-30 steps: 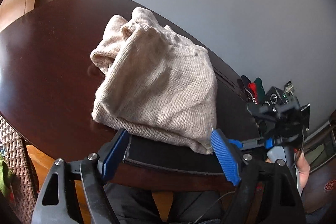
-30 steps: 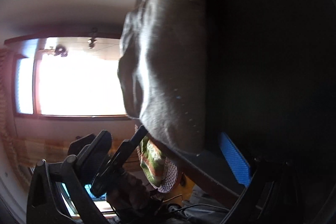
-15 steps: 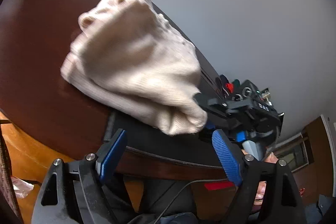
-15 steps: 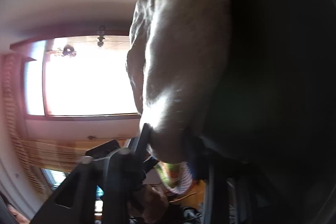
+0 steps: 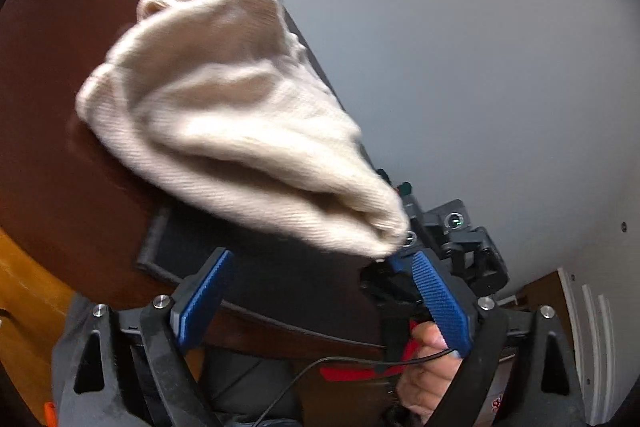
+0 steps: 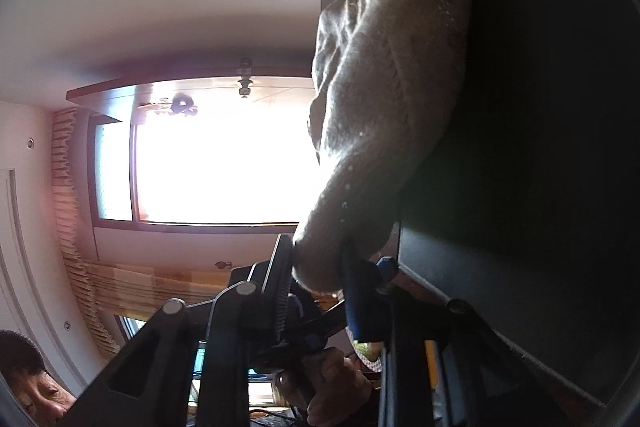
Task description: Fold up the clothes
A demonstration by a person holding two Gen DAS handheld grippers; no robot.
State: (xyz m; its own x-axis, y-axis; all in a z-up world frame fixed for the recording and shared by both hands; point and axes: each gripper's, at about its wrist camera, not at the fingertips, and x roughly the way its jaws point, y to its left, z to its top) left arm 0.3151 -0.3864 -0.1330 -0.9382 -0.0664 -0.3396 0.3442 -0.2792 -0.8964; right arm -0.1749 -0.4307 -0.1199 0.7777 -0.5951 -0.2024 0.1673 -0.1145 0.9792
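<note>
On the dark wooden table (image 5: 52, 131), cream knit sweater (image 5: 224, 115) bunched (blurry), near corner pinched in right gripper (image 6: 316, 267), jaws just closing; left gripper (image 5: 320, 299) gaping, empty. Grey wall (image 5: 460, 47) behind.

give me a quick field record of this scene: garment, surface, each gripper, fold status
garment: cream knit sweater, bunched, near corner lifted off the table
surface: dark wooden table with a black mat at its near edge
right gripper: shut on the sweater's near corner; jaws have just been closing onto the knit
left gripper: open, nothing between its blue pads; jaws have just been opening further
fold status: not neatly folded yet; sweater is bunched
</note>
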